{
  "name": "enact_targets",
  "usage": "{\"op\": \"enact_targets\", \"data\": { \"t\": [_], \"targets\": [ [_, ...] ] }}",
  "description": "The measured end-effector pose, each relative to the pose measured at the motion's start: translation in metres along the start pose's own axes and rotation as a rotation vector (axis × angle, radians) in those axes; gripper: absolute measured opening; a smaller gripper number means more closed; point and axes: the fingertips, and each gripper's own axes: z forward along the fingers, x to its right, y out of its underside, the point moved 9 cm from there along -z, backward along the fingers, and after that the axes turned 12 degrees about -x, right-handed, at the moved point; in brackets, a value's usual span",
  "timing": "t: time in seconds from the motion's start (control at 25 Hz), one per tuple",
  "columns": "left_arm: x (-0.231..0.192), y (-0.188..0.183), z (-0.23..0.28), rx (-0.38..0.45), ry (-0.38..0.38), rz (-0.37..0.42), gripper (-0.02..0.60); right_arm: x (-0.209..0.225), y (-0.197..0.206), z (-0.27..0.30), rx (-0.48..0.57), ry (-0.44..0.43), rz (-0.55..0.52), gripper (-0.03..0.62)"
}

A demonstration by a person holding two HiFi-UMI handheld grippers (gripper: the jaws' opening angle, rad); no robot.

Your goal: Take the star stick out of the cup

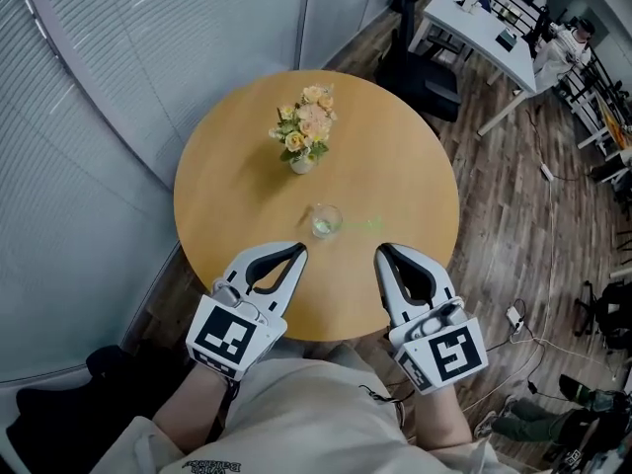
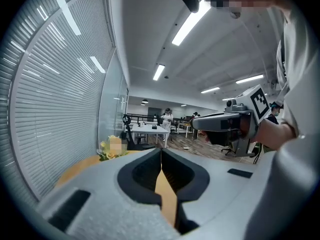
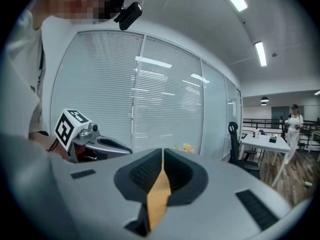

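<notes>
Pale wood, round: the worktop [image 1: 227,205] carries a clear glass cup [image 1: 326,221] near its middle. A faint green streak, which I take for the star stick [image 1: 363,225], reaches out to its right. I judge nothing is begun: my left tongs [image 1: 300,249] and right tongs [image 1: 380,251] hover over the near edge, both closed on nothing. Next I must open the right pair and reach forward to the stick. A small vase of flowers [image 1: 304,126] stands farther off. Slatted blinds line the left; a wood floor and white desks lie far right.
</notes>
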Motion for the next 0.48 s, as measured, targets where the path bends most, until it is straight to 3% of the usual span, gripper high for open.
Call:
{"op": "enact_targets", "data": {
  "t": [0.48],
  "targets": [
    [0.002,0.005,0.019,-0.021,-0.073,-0.035,0.023,0.033,0.029,0.002,-0.028,-0.025,0.051,0.035]
  ]
}}
